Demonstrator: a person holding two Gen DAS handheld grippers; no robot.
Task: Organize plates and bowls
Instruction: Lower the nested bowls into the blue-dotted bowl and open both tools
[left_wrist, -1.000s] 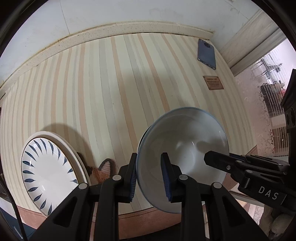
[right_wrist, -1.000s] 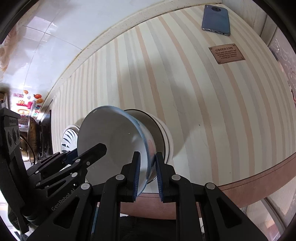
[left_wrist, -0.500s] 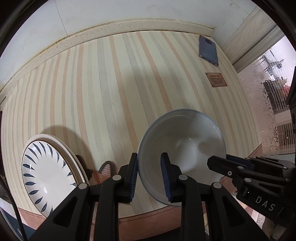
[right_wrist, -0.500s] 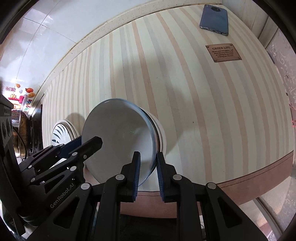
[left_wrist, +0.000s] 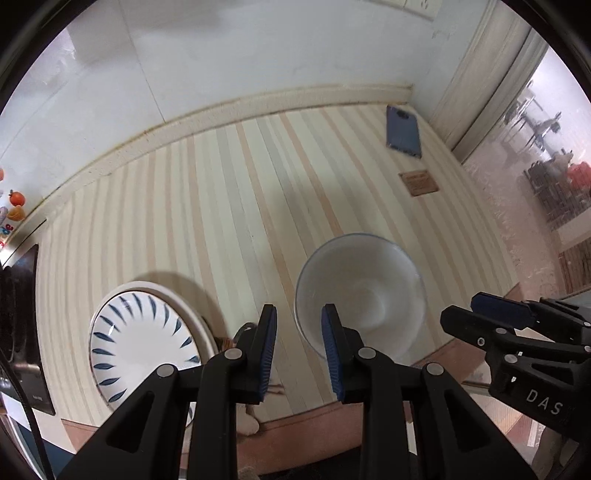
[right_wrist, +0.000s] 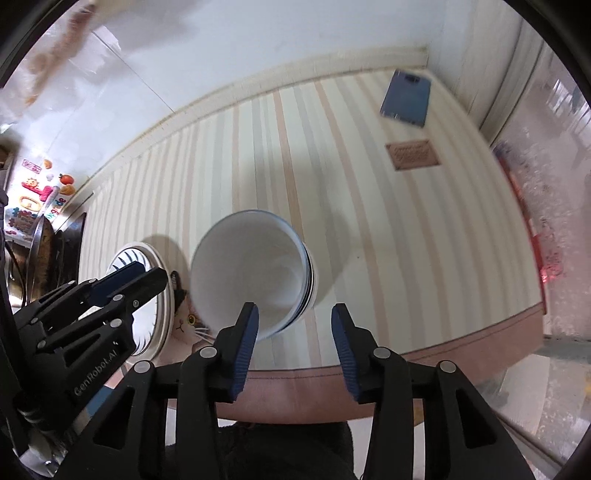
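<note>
A white bowl (left_wrist: 360, 291) with a thin blue rim rests on the striped table, nested in another bowl (right_wrist: 308, 280) whose stacked rims show at its right side. My left gripper (left_wrist: 299, 350) is open, just in front of the bowl's left rim and holding nothing. My right gripper (right_wrist: 293, 347) is open too, wide, with its left pad at the bowl stack's (right_wrist: 251, 273) near rim. Left of the bowls sits a white plate with blue leaf strokes (left_wrist: 140, 343) on a larger cream plate. In the right wrist view the left gripper partly hides those plates (right_wrist: 147, 258).
A blue phone (left_wrist: 403, 131) and a small brown label (left_wrist: 419, 182) lie at the far right of the table. A cat-face mat (right_wrist: 188, 321) peeks out between plates and bowls. A black stove edge (left_wrist: 18, 332) is at the left. The table's brown front border (right_wrist: 443, 343) is close.
Both grippers held the tilted bowl by its rim; now both have opened and drawn back, and the bowl sits upright nested in the other bowl.
</note>
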